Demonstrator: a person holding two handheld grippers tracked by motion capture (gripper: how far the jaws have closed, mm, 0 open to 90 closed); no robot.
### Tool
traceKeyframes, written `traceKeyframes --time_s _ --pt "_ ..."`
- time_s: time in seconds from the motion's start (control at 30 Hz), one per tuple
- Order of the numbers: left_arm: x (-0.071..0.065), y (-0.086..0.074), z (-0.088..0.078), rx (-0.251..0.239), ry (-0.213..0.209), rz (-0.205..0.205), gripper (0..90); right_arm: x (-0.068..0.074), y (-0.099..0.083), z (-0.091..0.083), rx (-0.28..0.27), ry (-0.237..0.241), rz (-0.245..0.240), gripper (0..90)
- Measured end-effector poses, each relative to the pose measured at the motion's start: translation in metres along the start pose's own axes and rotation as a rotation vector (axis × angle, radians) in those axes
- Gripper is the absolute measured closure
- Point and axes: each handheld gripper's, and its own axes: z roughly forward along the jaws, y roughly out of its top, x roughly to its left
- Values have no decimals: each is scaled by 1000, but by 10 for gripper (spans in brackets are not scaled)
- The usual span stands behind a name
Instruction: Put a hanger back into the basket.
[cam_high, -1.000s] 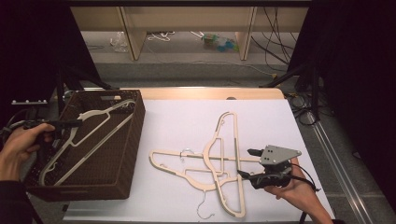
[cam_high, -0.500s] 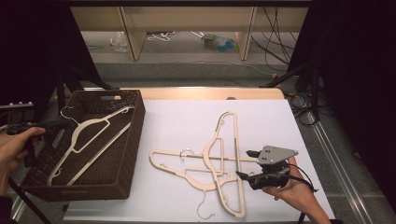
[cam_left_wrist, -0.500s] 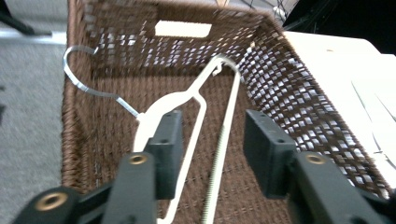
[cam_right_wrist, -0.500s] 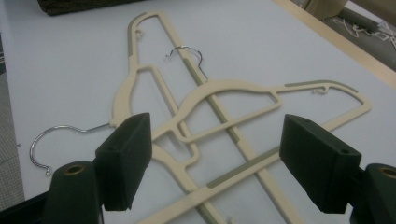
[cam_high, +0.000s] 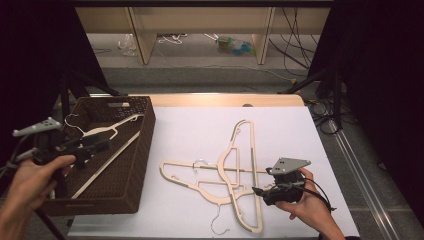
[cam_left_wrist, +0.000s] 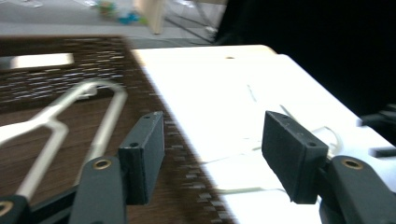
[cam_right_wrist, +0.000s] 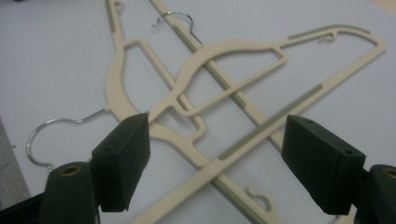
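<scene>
The counter (cam_high: 280, 125), covered in white, fills the middle of the high view. At its left edge sits a dark woven basket (cam_high: 142, 150) with one cream hanger (cam_high: 107, 131) already lying inside. Lower centre, two more crossed hangers (cam_high: 235, 175) rest flat on the white cover, one overlapping the other, their wire hooks pointing toward the bottom and the left.

The left hand-held gripper (cam_high: 95, 146) hangs over the basket's left half; its jaws have just been opening, stand spread, and nothing is between them. The right hand-held gripper (cam_high: 257, 191), at the lower right, has its jaws spread wide just beside the crossed hangers, with their bars lying between and beyond the pads (cam_right_wrist: 123, 158), not yet pinched.

To pick well, I judge the right one should close on a single bar of the upper hanger, away from the crossing, so the lower one is not dragged along.
</scene>
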Motion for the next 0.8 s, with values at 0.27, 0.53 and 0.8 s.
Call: traceKeyframes --time_s 0.27,0.53,0.8 --pt "-66 -26 39 38 -169 47 357 -2 -6 10 37 1 67 239" --pt "-111 -61 76 91 -270 96 338 -7 -9 18 38 -12 115 241" --pt "-122 -95 100 115 -291 118 299 -15 -11 25 52 -16 123 241"
